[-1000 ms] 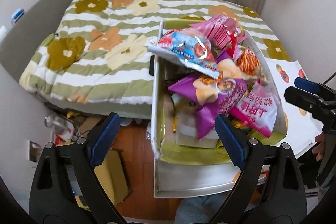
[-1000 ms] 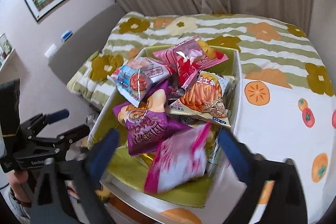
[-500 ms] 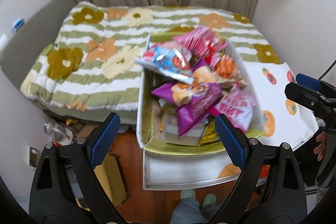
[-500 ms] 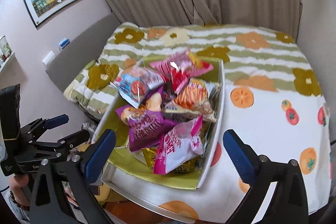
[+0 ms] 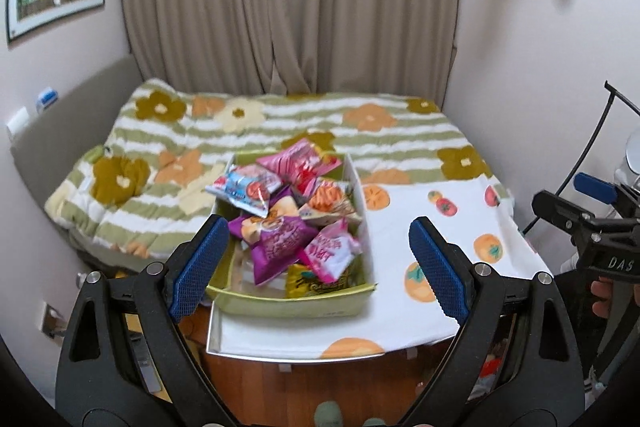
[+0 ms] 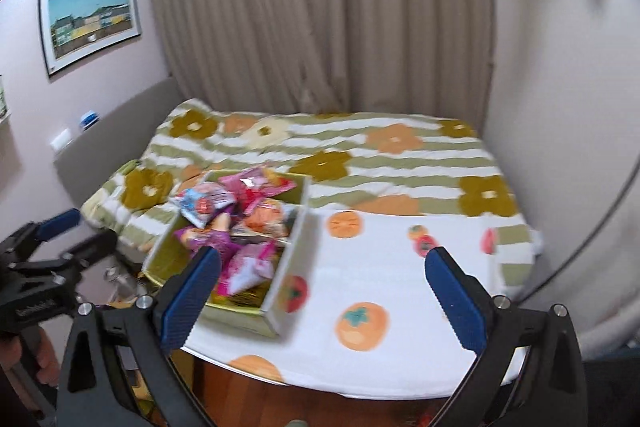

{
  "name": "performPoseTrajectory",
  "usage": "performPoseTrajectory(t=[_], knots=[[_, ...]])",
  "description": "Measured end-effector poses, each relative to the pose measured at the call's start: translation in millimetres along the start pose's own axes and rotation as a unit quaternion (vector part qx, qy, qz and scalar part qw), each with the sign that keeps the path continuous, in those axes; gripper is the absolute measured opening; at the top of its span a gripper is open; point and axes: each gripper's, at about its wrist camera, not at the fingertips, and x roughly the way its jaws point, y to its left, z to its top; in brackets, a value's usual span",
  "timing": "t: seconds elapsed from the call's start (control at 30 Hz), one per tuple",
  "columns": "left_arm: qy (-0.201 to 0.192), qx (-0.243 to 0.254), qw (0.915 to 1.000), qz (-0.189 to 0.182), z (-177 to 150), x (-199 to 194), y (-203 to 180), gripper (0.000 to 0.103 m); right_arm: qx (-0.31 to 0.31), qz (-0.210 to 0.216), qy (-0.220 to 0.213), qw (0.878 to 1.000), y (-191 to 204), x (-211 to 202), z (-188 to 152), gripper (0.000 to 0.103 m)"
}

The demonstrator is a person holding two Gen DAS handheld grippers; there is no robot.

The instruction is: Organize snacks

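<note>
Left wrist view: the left gripper (image 5: 316,263) now sits farther back and higher than a second ago, its blue pads spread wide with nothing between them; the box (image 5: 292,303) that filled the view then is now small, at the near left edge of the table (image 5: 424,311) with its fruit-print cloth; the snack packets (image 5: 292,211) lie heaped inside it, a pink bag (image 5: 332,253) on top at the near right; the right gripper (image 5: 576,203) hangs off to the side, apart from the box.

Right wrist view: the right gripper (image 6: 320,287) is likewise pulled back, released and empty; the pink bag (image 6: 250,265), seen mid-air between its pads a second ago, now rests in the box (image 6: 280,291); the striped bed (image 6: 360,155) lies beyond; judged from this, the snacks are gathered in one box and both grippers are clear of it.
</note>
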Motion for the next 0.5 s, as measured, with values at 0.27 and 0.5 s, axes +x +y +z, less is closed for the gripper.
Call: performPoseTrajectory(t=[0.27, 0.5], knots=[[-0.028, 0.011, 0.9995, 0.01, -9.9, -24.8, -34.7, 0.091, 0.004, -0.053, -0.043, 0.998, -30.6, -38.8, -16.3, 0.102], [-0.026, 0.015, 0.9995, 0.011, -13.8, -26.5, -44.6, 0.091, 0.009, -0.06, -0.048, 0.997, -38.1, -49.0, -21.9, 0.102]])
